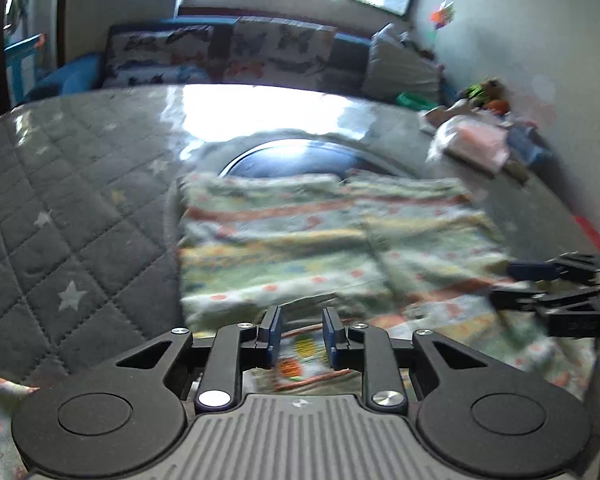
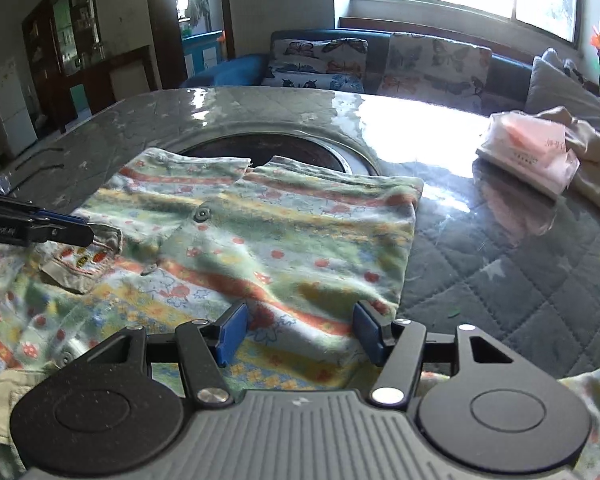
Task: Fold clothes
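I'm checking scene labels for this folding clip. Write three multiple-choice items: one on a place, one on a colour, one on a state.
1. Where does the pink packet lie?
A) on the garment
B) on the table, apart from the garment
C) under the garment

2. What colour are the pads of the right gripper?
A) red
B) blue
C) white

3. How do the right gripper's fingers stand?
A) shut on the garment
B) shut, empty
C) open

Key: B, bare table shows between them; B, both pads show blue; C, a wide gap separates them.
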{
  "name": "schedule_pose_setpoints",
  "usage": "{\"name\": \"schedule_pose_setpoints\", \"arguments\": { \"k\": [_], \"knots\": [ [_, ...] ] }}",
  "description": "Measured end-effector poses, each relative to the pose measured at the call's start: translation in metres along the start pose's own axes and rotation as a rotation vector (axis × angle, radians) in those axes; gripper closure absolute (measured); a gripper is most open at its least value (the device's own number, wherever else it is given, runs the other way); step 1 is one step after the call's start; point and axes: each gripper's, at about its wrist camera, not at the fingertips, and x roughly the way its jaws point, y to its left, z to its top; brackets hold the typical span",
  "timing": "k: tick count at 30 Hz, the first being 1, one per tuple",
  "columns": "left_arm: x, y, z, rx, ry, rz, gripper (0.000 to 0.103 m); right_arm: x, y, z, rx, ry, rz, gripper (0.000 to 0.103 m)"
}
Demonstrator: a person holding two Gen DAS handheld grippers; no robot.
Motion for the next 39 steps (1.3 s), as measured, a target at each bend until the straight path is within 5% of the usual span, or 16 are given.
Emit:
{"name": "schedule_pose_setpoints", "arguments": {
  "k": [12,27,39],
  "knots": [
    [-0.022,-0.036,-0.008,0.080,-0.010,-0.049,0.057,-0.056,-0.028,-0.021,0.055,-0.064,-0.084,0.043],
    [-0.025,-0.120,-0.028,0.216,0.041,-0.171,0.047,-0.115,-0.139,-0.095,0.314,-0.084,-0.425,0.043],
    [-0.020,-0.156,-0.032,0.297,0.067,-0.201,0.041,-0.111,-0.174,-0.108,0.408,-0.076,-0.450,0.048]
  ]
}}
